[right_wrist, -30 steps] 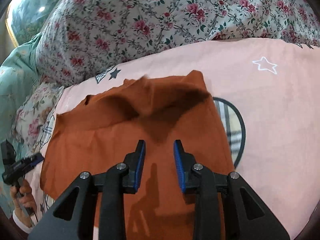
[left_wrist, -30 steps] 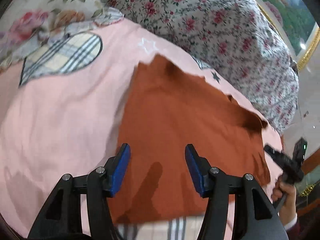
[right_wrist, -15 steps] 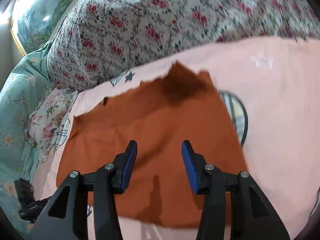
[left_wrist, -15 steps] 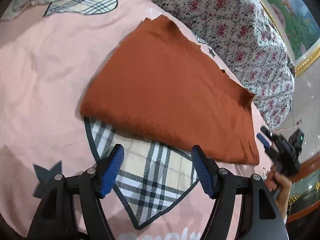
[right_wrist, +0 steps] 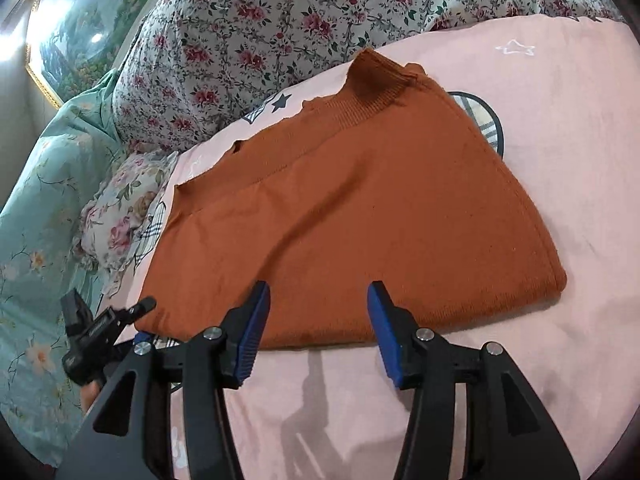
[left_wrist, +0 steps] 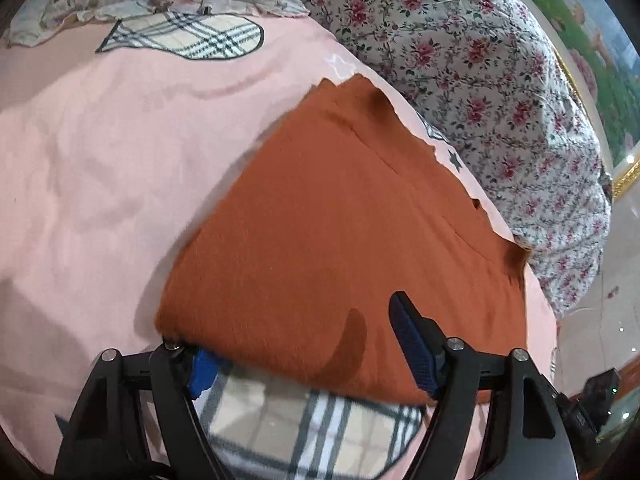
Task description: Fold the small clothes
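The left hand-held gripper (left_wrist: 304,344) points down at a slant toward the near edge of the orange sweater (left_wrist: 340,240). Its jaws stand wide. One blue pad (left_wrist: 412,344) sits above the knit, and the other blue pad (left_wrist: 202,368) is tucked at the sweater's near corner, partly hidden by it. I cannot tell if that pad touches the cloth. Its jaws have just been opening, but the last bit of that was tiny.

The right hand-held gripper (right_wrist: 316,328) also tips down at a slant. Its jaws are partly apart and have just been opening more. The near edge of the sweater lies between and just past its blue pads (right_wrist: 254,328), but they do not pinch it.

The sweater is soft, fuzzy knit. It lies folded flat on the pink bed sheet (right_wrist: 560,160), with a ribbed band (right_wrist: 376,80) along the far edge. The sheet is smooth, with a plaid heart patch (left_wrist: 188,36) and a white star outline (right_wrist: 514,48). A puffy quilt with little red flowers (right_wrist: 280,20) is heaped behind it.

A second ago the sweater was rumpled and both grippers hung right over its middle. Now it lies smooth, and both grippers are at its near edge.
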{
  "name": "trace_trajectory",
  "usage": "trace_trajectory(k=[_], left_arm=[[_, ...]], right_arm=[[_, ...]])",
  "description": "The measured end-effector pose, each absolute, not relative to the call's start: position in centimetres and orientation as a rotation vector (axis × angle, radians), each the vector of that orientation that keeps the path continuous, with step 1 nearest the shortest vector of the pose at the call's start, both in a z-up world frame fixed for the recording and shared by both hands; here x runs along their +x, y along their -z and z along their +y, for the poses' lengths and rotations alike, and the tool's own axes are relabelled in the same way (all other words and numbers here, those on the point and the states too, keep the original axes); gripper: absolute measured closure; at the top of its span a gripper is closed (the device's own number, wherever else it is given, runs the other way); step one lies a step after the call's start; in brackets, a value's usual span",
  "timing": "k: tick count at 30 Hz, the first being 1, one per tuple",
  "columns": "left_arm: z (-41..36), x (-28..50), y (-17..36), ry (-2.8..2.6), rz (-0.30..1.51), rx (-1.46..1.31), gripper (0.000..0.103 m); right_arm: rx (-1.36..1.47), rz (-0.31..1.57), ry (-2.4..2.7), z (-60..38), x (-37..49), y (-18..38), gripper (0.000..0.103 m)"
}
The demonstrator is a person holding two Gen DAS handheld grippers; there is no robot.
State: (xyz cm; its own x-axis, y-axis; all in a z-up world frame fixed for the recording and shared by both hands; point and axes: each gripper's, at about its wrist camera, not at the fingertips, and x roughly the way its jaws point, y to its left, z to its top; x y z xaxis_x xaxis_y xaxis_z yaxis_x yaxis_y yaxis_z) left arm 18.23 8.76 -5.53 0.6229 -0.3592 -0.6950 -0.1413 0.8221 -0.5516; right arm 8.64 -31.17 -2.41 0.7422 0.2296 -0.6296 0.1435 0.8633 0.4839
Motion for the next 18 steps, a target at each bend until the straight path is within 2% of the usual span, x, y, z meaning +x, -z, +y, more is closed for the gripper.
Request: trace_trajectory(k=[2,5,7,9,13,18], left_arm=[[8.7,18.8,5.4,0.119,0.899,-0.603,0.031],[8.8,19.3,5.2,0.111,0.894,-0.596,0.044],[8.5,19.7,5.0,0.115,0.897,-0.555,0.075],[8.1,19.7,4.4,0.126,0.884,-0.525,0.085],[6.0,19.4,1.9,0.181,0.821,-0.441,0.094],[0.8,19.2,-1.8,0.287,0.751,-0.323,0.096]], right_arm=[[0.540,0.743,-0.045,-31.3,8.5,2.4,0.051],[0.546,0.742,-0.038,-31.7,8.3,2.3,0.051],[0.551,0.741,-0.036,-32.1,8.3,2.3,0.051],[0.559,0.741,-0.037,-32.5,8.2,2.3,0.051],[0.565,0.739,-0.032,-33.2,8.1,2.0,0.051],[0.572,0.723,-0.050,-34.1,8.2,1.0,0.051]])
